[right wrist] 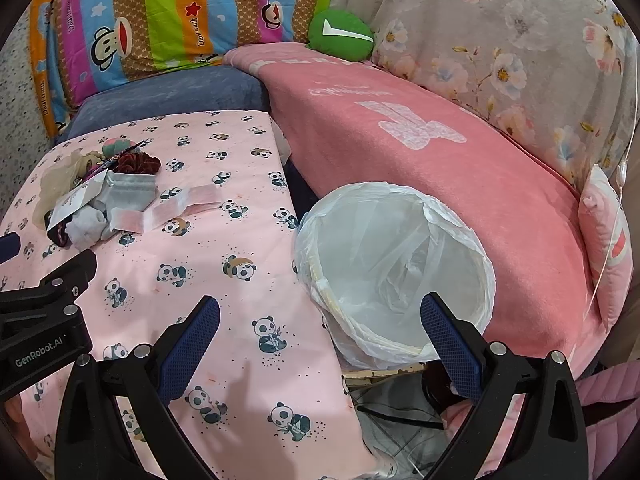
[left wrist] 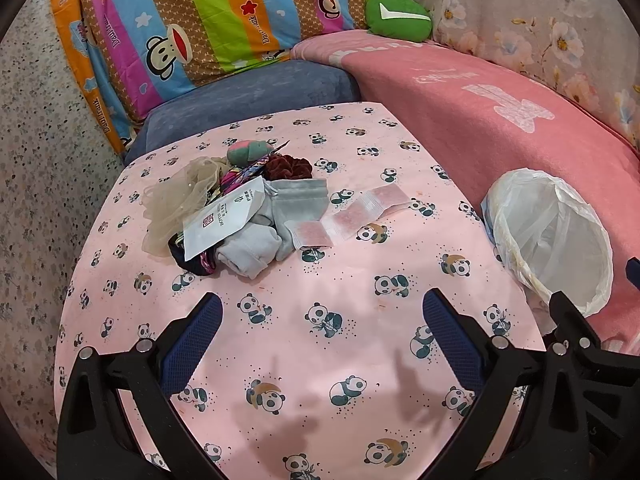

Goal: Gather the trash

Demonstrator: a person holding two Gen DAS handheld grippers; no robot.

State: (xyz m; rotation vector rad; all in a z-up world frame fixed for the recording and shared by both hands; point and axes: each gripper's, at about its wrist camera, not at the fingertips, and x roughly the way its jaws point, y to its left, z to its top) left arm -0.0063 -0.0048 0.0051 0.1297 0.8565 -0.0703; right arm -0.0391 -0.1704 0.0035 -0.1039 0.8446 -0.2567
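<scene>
Left wrist view: left tongs (left wrist: 322, 320) hang spread and empty over the worktop (left wrist: 280, 360); the sachet strip (left wrist: 352, 216) beside the pile looks the likeliest first pick.

Right wrist view: right tongs (right wrist: 320, 322) gape, empty, above the lined bin (right wrist: 460, 248), nothing collected yet.

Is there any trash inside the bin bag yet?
No, the white liner of the trash bin looks empty, and the packets lie on the panda cloth.

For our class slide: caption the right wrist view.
Open right gripper hovers over panda-print pink cloth beside white plastic-lined bin.
</scene>
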